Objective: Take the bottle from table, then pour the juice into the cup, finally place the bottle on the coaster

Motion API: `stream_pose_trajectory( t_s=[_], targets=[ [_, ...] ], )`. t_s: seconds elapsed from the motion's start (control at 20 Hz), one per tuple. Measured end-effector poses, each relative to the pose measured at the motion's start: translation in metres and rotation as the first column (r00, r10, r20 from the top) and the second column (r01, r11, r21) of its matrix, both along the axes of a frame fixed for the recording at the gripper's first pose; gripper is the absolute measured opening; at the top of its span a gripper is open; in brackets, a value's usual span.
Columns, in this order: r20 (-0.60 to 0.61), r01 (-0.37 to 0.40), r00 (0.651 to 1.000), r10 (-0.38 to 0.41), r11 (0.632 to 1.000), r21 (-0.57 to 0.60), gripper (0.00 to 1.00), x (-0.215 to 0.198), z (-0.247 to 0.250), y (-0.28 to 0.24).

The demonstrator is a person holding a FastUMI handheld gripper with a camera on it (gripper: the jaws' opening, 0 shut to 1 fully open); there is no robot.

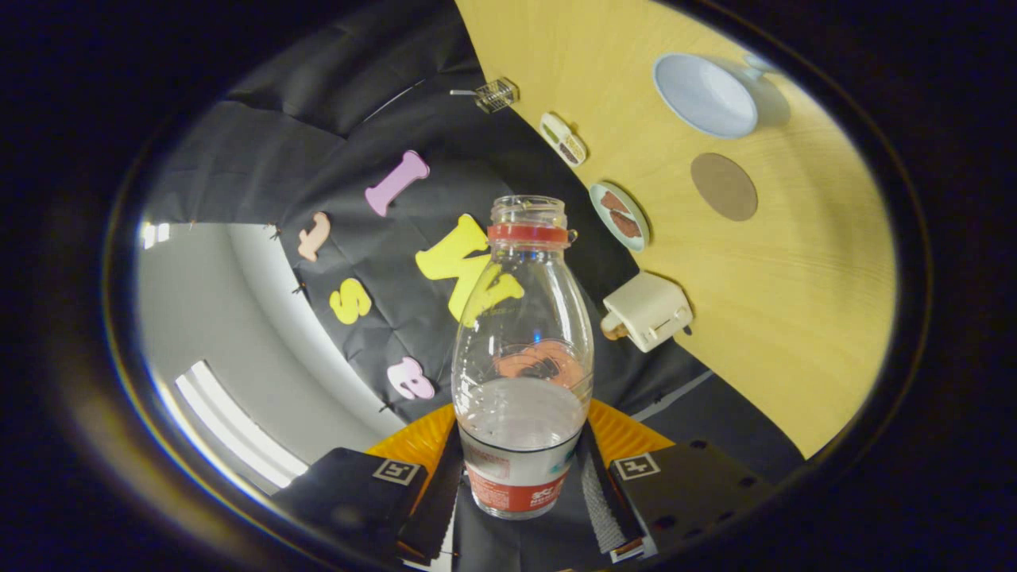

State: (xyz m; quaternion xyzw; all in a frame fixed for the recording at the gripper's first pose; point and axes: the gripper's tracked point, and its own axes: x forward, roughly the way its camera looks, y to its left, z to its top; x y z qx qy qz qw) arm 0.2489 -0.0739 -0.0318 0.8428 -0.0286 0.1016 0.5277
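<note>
Gripper view: uncapped bottle (522,373), part-full, clamped in hand-held gripper (520,477).

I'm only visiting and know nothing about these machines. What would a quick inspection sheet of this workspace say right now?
Surface: pale wooden table, seen tilted.
Job's things: clear bottle, uncapped, partly filled, lifted off the table; white cup beyond it; round brown coaster bare, beside the cup.
Clutter: white boxy object, small plate with brown pieces, small divided dish, wire basket along the table's edge.
Gripper: gripper shut on the bottle's lower part, both fingers pressing.
Cables: nothing seen.
Surroundings: black cloth wall.
</note>
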Motion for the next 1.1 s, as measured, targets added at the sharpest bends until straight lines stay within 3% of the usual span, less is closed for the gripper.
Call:
stream_pose_trajectory(
  t_s=[0.1, 0.25, 0.35, 0.45, 0.55, 0.7, 0.85, 1.05, 1.1],
  targets=[
    [-0.069, -0.012, 0.998, -0.002, 0.980, -0.197, 0.74, 0.002, -0.014, 0.007],
    [-0.086, -0.002, 0.996, -0.034, 0.920, -0.392, 0.74, 0.001, -0.013, 0.004],
    [-0.123, -0.015, 0.991, -0.058, 0.851, -0.524, 0.74, 0.003, -0.028, 0.006],
    [-0.177, -0.049, 0.980, -0.089, 0.758, -0.651, 0.74, 0.005, -0.046, 0.007],
    [-0.199, -0.067, 0.970, -0.143, 0.625, -0.777, 0.74, 0.005, -0.055, 0.001],
    [-0.167, -0.084, 0.963, -0.213, 0.352, -0.932, 0.74, 0.009, -0.064, -0.005],
    [-0.103, -0.065, 0.964, -0.244, 0.159, -0.985, 0.75, 0.012, -0.069, -0.006],
    [0.001, -0.038, 0.967, -0.255, -0.148, -0.988, 0.75, 0.010, -0.069, -0.008],
    [0.022, -0.029, 0.968, -0.248, -0.203, -0.979, 0.75, 0.008, -0.067, -0.006]
  ],
)
